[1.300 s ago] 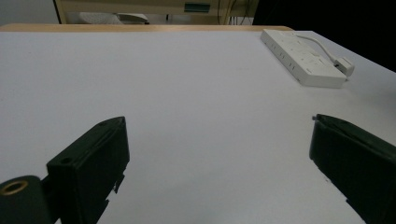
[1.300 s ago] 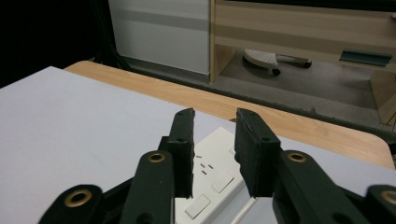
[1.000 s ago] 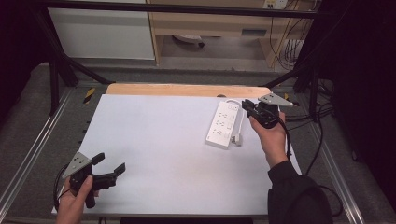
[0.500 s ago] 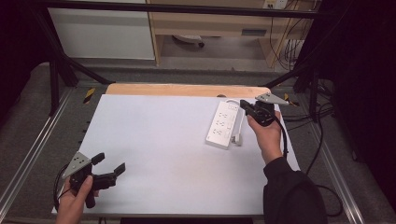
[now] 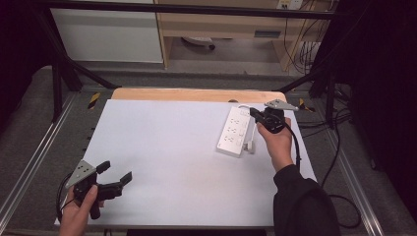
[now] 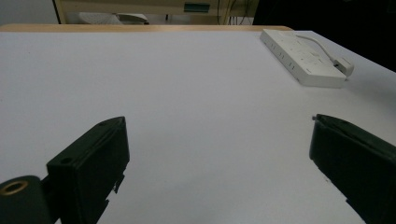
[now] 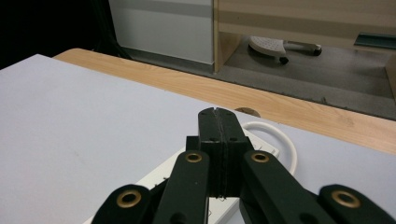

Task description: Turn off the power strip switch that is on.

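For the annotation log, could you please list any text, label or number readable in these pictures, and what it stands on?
None can be read.
The power strip shows socket holes but no legible marking.
The greenish label on the wooden shelf edge is too blurred to read.
The yellow and black marker on the floor carries no words.

White table sheet (image 5: 167,147), wooden table edge (image 5: 196,95), white cabinet (image 5: 108,34), wooden shelf unit (image 5: 221,22)

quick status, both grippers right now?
Left gripper: open, holding nothing, low over the table.
Right gripper: shut on nothing, over the power strip.
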`<state>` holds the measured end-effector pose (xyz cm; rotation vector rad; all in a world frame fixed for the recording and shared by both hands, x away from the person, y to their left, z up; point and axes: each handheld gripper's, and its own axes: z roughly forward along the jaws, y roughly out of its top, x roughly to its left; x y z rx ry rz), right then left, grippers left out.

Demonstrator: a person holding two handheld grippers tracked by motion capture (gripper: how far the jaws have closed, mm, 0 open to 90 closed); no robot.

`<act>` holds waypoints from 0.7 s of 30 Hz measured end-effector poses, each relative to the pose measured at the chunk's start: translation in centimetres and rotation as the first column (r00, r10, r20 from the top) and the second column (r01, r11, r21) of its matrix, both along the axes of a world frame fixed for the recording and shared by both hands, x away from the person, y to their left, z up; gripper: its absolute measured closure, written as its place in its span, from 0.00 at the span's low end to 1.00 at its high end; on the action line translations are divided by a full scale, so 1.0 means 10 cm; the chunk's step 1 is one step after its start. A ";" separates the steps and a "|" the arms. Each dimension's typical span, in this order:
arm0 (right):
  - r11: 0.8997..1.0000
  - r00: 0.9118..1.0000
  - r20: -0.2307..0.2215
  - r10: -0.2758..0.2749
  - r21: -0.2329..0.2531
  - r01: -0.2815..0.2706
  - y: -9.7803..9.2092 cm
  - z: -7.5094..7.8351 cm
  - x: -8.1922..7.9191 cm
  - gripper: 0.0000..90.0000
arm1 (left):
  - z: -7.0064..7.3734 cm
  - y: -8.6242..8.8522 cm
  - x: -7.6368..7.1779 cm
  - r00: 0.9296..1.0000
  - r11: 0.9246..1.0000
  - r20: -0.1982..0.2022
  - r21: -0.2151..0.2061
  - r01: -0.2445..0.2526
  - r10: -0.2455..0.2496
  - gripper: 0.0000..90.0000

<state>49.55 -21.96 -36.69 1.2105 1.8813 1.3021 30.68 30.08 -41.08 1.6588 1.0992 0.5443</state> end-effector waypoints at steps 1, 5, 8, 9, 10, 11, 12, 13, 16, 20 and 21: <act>1.000 1.000 -0.003 -0.001 0.000 0.001 0.00 -0.01 0.01 1.00 | 0.00 0.00 0.00 1.000 1.000 0.000 0.000 0.000 0.000 0.05; 1.000 1.000 -0.015 -0.003 -0.006 0.002 0.00 -0.06 0.02 1.00 | 0.00 0.00 0.00 1.000 1.000 0.000 0.000 0.001 -0.001 0.05; 1.000 1.000 -0.025 -0.008 -0.005 0.008 -0.01 -0.10 0.03 1.00 | 0.00 0.00 0.00 1.000 1.000 0.001 0.001 0.002 -0.002 0.05; 1.000 1.000 -0.027 -0.008 -0.005 0.008 -0.01 -0.12 0.03 1.00 | 0.00 0.00 0.00 1.000 1.000 0.001 0.001 0.002 -0.002 0.05; 1.000 0.999 -0.031 -0.007 -0.002 0.007 -0.02 -0.13 0.03 1.00 | 0.00 0.00 0.00 1.000 1.000 0.001 0.001 0.003 -0.003 0.05; 1.000 0.999 -0.035 -0.008 -0.003 0.008 -0.02 -0.15 0.03 1.00 | 0.00 0.00 0.00 1.000 1.000 0.001 0.001 0.003 -0.003 0.05; 1.000 0.999 -0.039 -0.007 -0.002 0.007 -0.02 -0.16 0.03 1.00 | 0.00 0.00 0.00 1.000 1.000 0.002 0.001 0.002 -0.002 0.05; 1.000 0.999 -0.038 -0.007 -0.005 0.007 -0.02 -0.18 0.03 1.00 | 0.00 0.00 0.00 1.000 1.000 0.002 0.001 0.002 -0.002 0.05; 1.000 0.999 -0.046 -0.007 -0.006 0.007 -0.03 -0.21 0.04 1.00 | 0.00 0.00 0.00 1.000 1.000 0.002 0.001 0.002 -0.002 0.05; 1.000 0.998 -0.058 -0.012 -0.002 0.011 -0.04 -0.26 0.04 1.00 | 0.00 0.00 0.00 1.000 1.000 0.002 0.001 0.002 -0.002 0.05; 1.000 0.998 -0.060 -0.012 -0.001 0.012 -0.04 -0.28 0.04 1.00 | 0.00 0.00 0.00 1.000 1.000 0.002 0.000 0.004 -0.004 0.05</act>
